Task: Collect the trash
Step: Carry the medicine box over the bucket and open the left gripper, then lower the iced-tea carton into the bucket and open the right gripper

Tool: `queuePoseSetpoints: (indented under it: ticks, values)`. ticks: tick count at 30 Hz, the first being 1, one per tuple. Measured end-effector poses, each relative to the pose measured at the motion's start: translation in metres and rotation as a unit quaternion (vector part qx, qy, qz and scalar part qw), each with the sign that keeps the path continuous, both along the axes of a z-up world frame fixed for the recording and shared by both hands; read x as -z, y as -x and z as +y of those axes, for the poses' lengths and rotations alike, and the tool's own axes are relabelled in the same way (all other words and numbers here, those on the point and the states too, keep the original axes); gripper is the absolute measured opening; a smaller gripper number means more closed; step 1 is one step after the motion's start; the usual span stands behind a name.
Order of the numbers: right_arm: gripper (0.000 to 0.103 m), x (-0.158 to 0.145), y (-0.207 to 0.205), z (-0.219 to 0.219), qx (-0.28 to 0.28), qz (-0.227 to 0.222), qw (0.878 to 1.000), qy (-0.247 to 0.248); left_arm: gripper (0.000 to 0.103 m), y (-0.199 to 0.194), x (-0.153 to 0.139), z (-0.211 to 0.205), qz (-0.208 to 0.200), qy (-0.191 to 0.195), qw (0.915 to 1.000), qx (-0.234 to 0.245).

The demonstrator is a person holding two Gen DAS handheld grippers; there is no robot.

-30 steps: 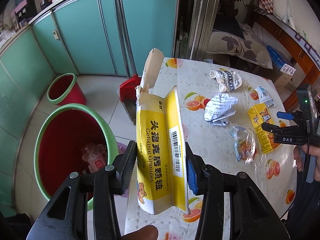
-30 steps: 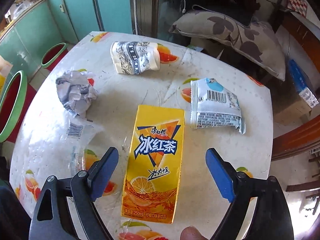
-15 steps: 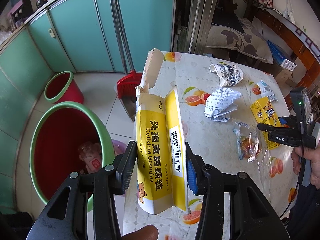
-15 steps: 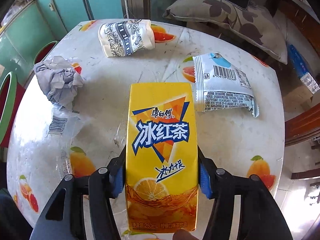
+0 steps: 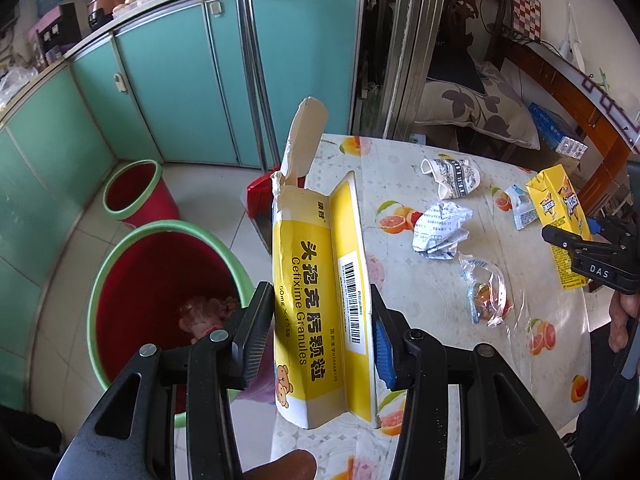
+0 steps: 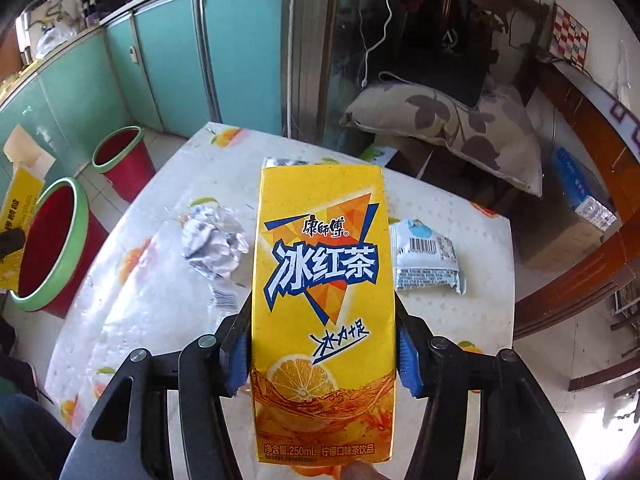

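Left gripper (image 5: 322, 338) pinches the torn yellow medicine box (image 5: 316, 304) upright, at the bench's (image 5: 420, 292) left edge beside the large red bin (image 5: 160, 304). Right gripper (image 6: 322, 354), its jaws just closed, clamps the yellow iced-tea carton (image 6: 320, 304), clear of the bench. Crumpled paper (image 6: 214, 246) and a snack wrapper (image 6: 428, 258) lie on the bench.
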State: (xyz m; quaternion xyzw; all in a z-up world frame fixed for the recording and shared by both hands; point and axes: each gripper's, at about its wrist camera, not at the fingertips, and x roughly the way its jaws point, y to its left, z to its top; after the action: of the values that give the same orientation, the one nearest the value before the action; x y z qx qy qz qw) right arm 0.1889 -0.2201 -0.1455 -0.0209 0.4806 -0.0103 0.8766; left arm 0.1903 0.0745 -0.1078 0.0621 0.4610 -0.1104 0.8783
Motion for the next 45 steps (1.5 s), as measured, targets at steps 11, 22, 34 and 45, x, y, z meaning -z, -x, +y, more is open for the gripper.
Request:
queuePoseSetpoints:
  ticks: [11, 22, 34, 45]
  values:
    - [0.057, -0.035, 0.006, 0.116, -0.053, -0.038, 0.997, -0.037, 0.044, -0.016, 0.005, 0.098, 0.002, -0.025, 0.9985, -0.048]
    - [0.057, -0.034, -0.007, 0.231, -0.104, -0.035, 0.991, -0.070, 0.089, -0.026, 0.041, 0.150, 0.039, -0.008, 0.9960, -0.080]
    - [0.057, -0.011, -0.053, 0.319, -0.115, -0.022, 0.987, -0.110, 0.090, -0.024, 0.032, 0.185, 0.015, -0.032, 0.9981, -0.051]
    - [0.058, 0.028, -0.072, 0.387, -0.122, -0.002, 0.988, -0.097, 0.090, -0.018, 0.032, 0.214, 0.010, -0.052, 0.9958, -0.074]
